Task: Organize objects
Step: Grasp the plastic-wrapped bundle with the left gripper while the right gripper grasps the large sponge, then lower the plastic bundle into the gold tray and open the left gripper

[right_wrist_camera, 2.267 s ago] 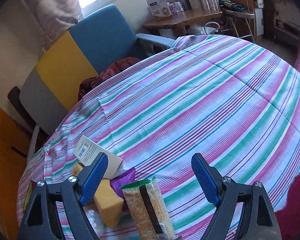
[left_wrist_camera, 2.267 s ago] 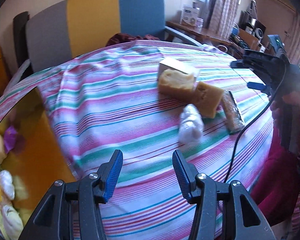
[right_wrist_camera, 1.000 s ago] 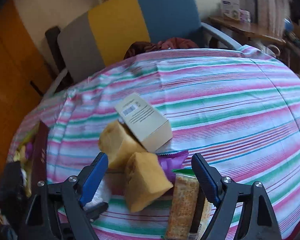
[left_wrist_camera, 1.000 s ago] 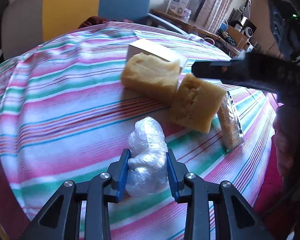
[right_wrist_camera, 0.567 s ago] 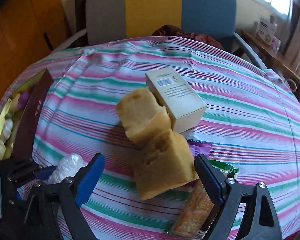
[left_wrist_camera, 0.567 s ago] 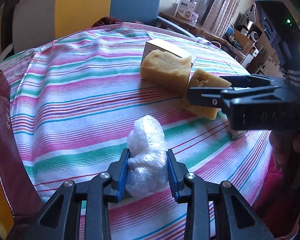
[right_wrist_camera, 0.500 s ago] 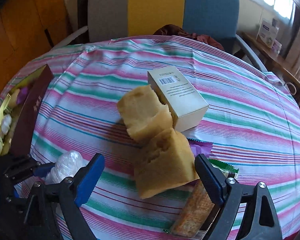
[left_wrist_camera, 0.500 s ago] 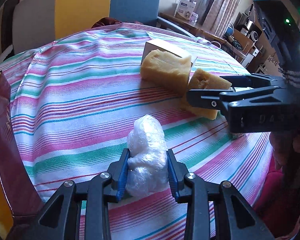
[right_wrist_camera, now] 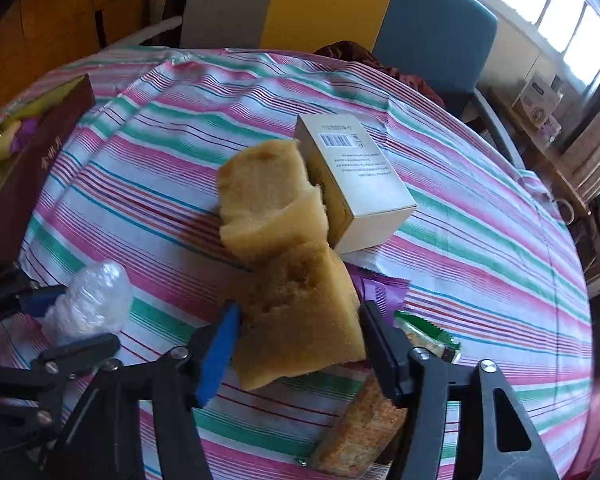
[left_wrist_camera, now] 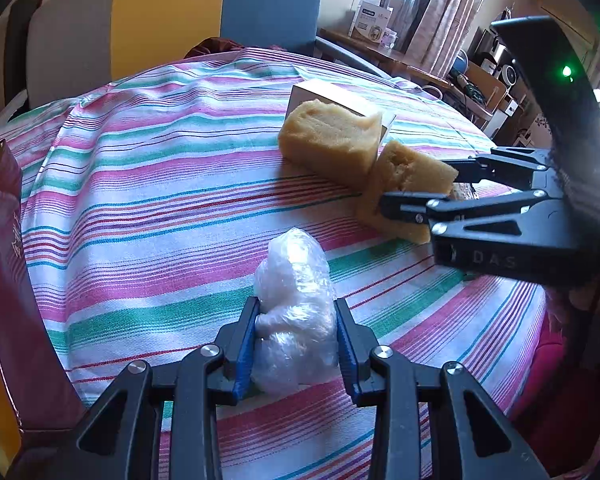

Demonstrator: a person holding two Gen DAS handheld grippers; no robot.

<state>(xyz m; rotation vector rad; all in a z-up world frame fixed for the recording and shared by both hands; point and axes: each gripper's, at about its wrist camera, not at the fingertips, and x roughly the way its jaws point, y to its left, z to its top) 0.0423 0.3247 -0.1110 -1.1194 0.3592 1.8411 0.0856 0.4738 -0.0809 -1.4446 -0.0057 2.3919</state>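
Broadly, a striped tablecloth (left_wrist_camera: 148, 200) fills both views, with a chair (right_wrist_camera: 340, 8) in grey, yellow and blue panels behind it at the top of each frame. At the left edge sits a dark red box (right_wrist_camera: 32, 168) holding small wrapped items. Near the middle of the right wrist view a cream carton (right_wrist_camera: 360, 184) with a barcode lies against a tan sponge (right_wrist_camera: 268, 208), and a second tan sponge (right_wrist_camera: 300, 320) lies just below it. The right gripper (right_wrist_camera: 296, 344) has just been closing; its jaws now sit against both sides of that lower sponge, grasping it. Low in the left wrist view, the left gripper (left_wrist_camera: 296, 344) is clenched on a clear plastic-wrapped bundle (left_wrist_camera: 296, 304). A wrapped snack bar (right_wrist_camera: 364, 420) and a purple packet (right_wrist_camera: 384, 292) lie beside the held sponge.
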